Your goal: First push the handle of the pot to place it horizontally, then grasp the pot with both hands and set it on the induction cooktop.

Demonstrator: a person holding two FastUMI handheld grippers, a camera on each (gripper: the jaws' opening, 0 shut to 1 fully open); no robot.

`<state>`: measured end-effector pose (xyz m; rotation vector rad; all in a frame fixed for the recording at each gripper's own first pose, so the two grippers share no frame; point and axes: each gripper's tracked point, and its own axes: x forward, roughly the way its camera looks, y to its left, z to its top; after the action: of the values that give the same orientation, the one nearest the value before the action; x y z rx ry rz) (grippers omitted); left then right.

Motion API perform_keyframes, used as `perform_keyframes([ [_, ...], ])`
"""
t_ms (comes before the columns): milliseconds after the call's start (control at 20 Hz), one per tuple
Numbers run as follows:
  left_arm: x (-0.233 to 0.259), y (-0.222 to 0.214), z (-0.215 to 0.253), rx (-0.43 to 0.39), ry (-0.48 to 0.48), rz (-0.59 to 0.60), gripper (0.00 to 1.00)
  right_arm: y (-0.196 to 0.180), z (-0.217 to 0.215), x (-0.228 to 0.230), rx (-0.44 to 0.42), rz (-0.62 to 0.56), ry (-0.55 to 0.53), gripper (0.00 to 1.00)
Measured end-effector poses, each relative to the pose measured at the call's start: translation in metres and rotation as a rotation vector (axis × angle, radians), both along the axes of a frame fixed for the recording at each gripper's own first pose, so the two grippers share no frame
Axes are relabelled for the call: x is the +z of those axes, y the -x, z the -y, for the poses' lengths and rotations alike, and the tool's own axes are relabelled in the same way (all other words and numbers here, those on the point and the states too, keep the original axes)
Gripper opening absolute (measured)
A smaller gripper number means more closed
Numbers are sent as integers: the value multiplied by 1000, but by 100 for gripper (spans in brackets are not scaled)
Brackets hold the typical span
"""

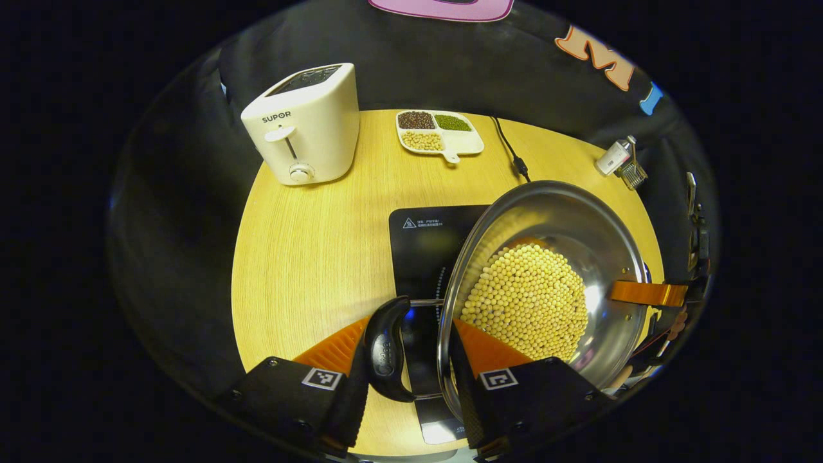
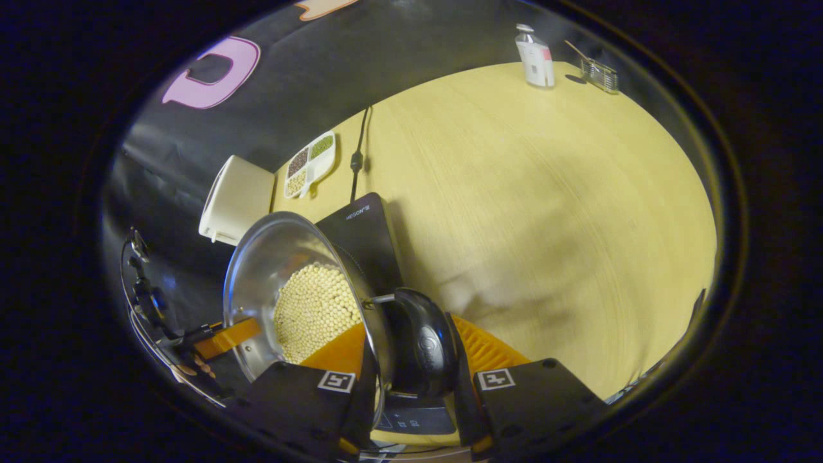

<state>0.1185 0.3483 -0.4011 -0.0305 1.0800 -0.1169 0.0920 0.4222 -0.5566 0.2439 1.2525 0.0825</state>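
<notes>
While the pot (image 1: pixel 546 283), judged heavy with beans (image 1: pixel 527 302) and slick-walled, is clamped by both grippers (image 1: pixel 411 373) (image 2: pixel 411 379) across its handles (image 1: pixel 386 350) at three and nine o'clock, level carrying is advised.

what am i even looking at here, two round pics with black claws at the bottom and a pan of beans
A person holds a two-finger gripper in each hand, each carrying a fisheye camera looking along its fingers. The left gripper and right gripper each straddle one black side handle and the rim of a steel pot of pale beans, held over a black induction cooktop. Also on the round wooden table: a white toaster, a divided dish of grains, and a small bottle.
</notes>
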Motion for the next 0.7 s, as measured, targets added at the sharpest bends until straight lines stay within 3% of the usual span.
perform_keyframes([
  [700, -1, -2, -1, -3, 25, 29, 66, 1, 2, 4, 13, 10, -5, 55],
])
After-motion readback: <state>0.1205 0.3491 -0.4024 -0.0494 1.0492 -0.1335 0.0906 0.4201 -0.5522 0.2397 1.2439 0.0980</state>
